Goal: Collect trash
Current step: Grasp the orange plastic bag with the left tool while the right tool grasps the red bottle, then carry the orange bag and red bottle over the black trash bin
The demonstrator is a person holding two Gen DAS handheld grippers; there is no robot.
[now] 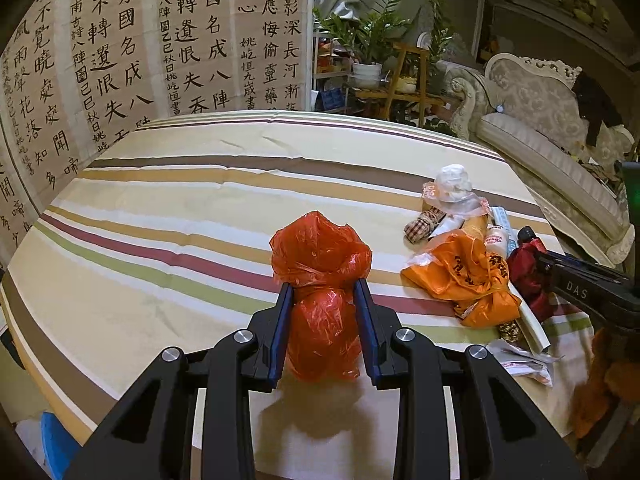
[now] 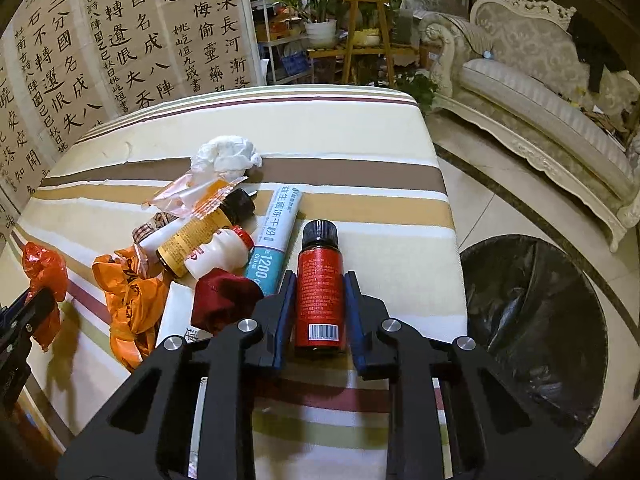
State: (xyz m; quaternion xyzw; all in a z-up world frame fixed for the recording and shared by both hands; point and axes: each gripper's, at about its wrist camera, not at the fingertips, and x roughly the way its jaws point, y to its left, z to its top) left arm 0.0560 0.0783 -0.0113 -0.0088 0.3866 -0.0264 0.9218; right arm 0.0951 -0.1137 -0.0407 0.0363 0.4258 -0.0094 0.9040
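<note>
Left gripper point(image 1: 324, 292) pinched crumpled red plastic bag point(image 1: 320, 264) above striped counter point(image 1: 160, 208). Right gripper point(image 2: 318, 284) clamped red bottle point(image 2: 320, 284); black-lined bin point(image 2: 532, 320) on floor beside counter.

Dim warm indoor light, sharp centre, fisheye-bent edges (dark vignetted corners)

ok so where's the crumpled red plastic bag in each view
Left wrist: red plastic bag at centre, between the left gripper's jaws.
Right wrist: red plastic bag at far left edge.
Shared landmark: orange plastic bag, to the red one's right in both.
</note>
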